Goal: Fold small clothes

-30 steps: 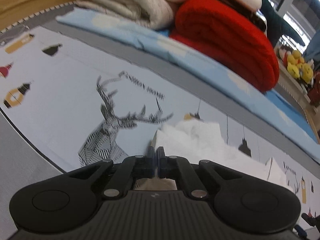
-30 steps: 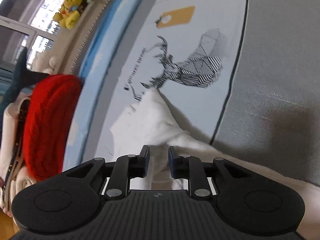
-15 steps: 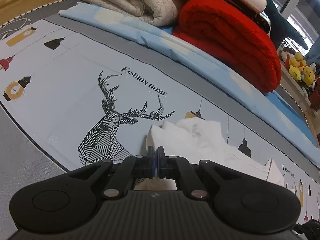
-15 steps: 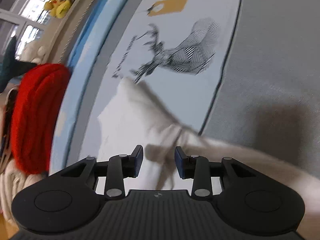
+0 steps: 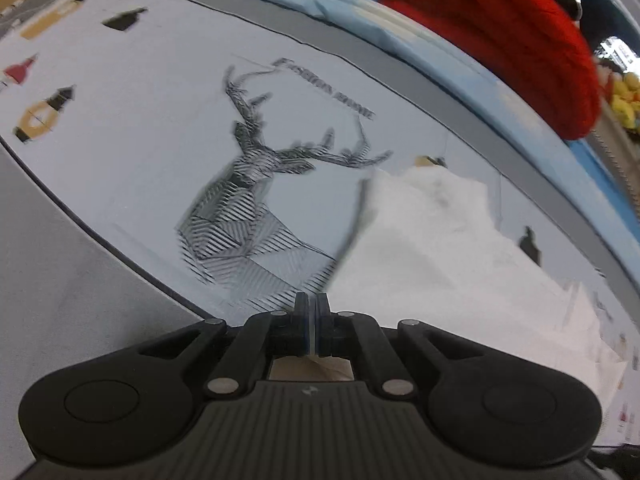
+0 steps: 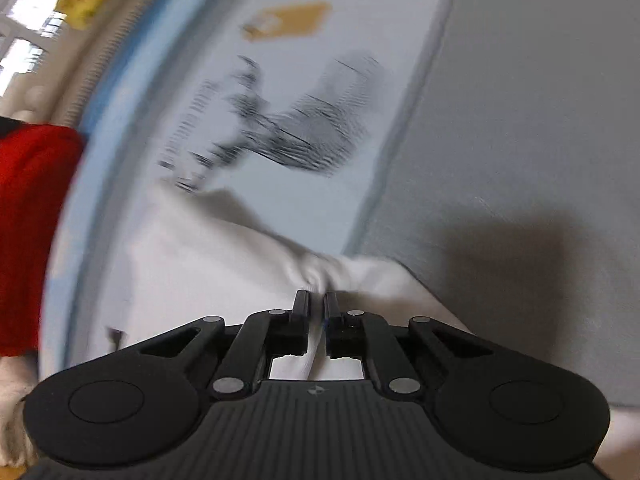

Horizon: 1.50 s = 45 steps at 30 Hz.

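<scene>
White garment — one, bunched between closing right gripper

Above the deer print on the bedsheet in front of me runs a line of dark lettering. It is too blurred for me to read. I can read nothing else.

One white garment, one red rolled blanket. One deer print on one bedsheet. Two claws: left claw, right claw.
</scene>
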Tool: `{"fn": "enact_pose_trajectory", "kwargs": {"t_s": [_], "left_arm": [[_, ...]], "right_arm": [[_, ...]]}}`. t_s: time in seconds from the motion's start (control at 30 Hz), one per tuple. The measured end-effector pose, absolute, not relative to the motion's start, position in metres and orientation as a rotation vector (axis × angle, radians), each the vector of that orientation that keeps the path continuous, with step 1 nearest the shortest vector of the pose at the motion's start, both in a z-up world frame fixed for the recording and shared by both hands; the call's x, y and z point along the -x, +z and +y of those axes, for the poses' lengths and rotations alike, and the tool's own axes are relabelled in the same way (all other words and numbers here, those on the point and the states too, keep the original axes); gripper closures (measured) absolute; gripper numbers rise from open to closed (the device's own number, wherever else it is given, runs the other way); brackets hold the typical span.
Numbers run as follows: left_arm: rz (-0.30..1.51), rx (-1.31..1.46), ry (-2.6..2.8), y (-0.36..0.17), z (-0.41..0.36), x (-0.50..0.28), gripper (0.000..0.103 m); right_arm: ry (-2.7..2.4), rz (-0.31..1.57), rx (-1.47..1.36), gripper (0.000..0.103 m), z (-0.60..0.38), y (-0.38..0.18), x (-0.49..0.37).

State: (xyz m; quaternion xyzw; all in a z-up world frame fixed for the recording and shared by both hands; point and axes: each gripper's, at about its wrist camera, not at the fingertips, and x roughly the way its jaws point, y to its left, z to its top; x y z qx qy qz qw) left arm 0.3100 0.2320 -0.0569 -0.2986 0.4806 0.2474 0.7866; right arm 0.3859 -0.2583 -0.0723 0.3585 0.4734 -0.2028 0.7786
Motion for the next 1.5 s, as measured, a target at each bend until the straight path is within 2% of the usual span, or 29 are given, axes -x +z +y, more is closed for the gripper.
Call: {"fn": "enact_pose_trajectory", "kwargs": {"t_s": [0.13,0.23,0.33,0.4,0.43,0.5,0.57,0.6,0.63,0.73,0.8,0.87,1.07,1.1,1.13,1.17,1.2,1.23,1.43,1.5], "left_arm": [[0.882,0.546,0.478,-0.026,0.222,-0.31,0.101],[0.898,0.633,0.373,-0.035,0.22,-0.314,0.098],[1.085,0.811,0.391,-0.083,0.231,-0.314,0.097],[1.109,0.844,0.417,-0.093,0.238,-0.311,0.1],[1.092,0.834,0.398,-0.087,0.239,-0.313,0.098],[1.016,0.764,0.356,-0.071,0.238,-0.317,0.093],[0.956,0.688,0.345,-0.06,0.239,-0.322,0.075],[0.945,0.677,0.349,-0.061,0.242,-0.323,0.072],[0.939,0.679,0.358,-0.064,0.247,-0.323,0.072],[0.93,0.687,0.371,-0.074,0.26,-0.328,0.072],[0.911,0.704,0.335,-0.08,0.269,-0.332,0.067],[0.912,0.72,0.28,-0.086,0.269,-0.341,0.054],[0.94,0.708,0.223,-0.11,0.265,-0.358,0.054],[0.935,0.688,0.211,-0.11,0.263,-0.361,0.056],[0.935,0.665,0.195,-0.11,0.26,-0.363,0.068],[0.943,0.651,0.174,-0.11,0.259,-0.366,0.088],[0.948,0.641,0.156,-0.11,0.258,-0.368,0.09],[0.939,0.62,0.155,-0.108,0.258,-0.368,0.092],[0.766,0.466,0.227,-0.073,0.257,-0.362,0.093],[0.782,0.479,0.219,-0.07,0.26,-0.364,0.086]], "right_arm": [[-0.44,0.836,-0.599,0.083,-0.239,-0.029,-0.376],[-0.259,0.735,-0.572,0.079,-0.231,-0.019,-0.382],[-0.171,0.873,-0.59,0.078,-0.23,-0.045,-0.405],[-0.263,1.007,-0.548,0.081,-0.238,-0.068,-0.414],[-0.278,1.036,-0.589,0.091,-0.245,-0.076,-0.414],[-0.287,0.989,-0.629,0.09,-0.248,-0.071,-0.412],[-0.247,0.891,-0.515,0.077,-0.24,-0.053,-0.416],[-0.227,0.861,-0.484,0.067,-0.237,-0.048,-0.418],[-0.208,0.849,-0.466,0.06,-0.235,-0.046,-0.42],[-0.179,0.89,-0.466,0.056,-0.236,-0.054,-0.43],[-0.157,0.923,-0.464,0.056,-0.237,-0.061,-0.439],[-0.136,0.936,-0.441,0.056,-0.236,-0.068,-0.452],[-0.09,0.967,-0.397,0.057,-0.231,-0.081,-0.465],[-0.082,0.969,-0.389,0.062,-0.23,-0.082,-0.467],[-0.073,0.968,-0.379,0.073,-0.229,-0.082,-0.468],[-0.06,0.964,-0.374,0.079,-0.228,-0.083,-0.47],[-0.044,0.962,-0.372,0.092,-0.227,-0.084,-0.473],[-0.027,0.958,-0.367,0.097,-0.226,-0.084,-0.474],[0.069,0.823,-0.392,0.099,-0.219,-0.063,-0.474],[0.108,0.765,-0.367,0.099,-0.213,-0.052,-0.472]]}}
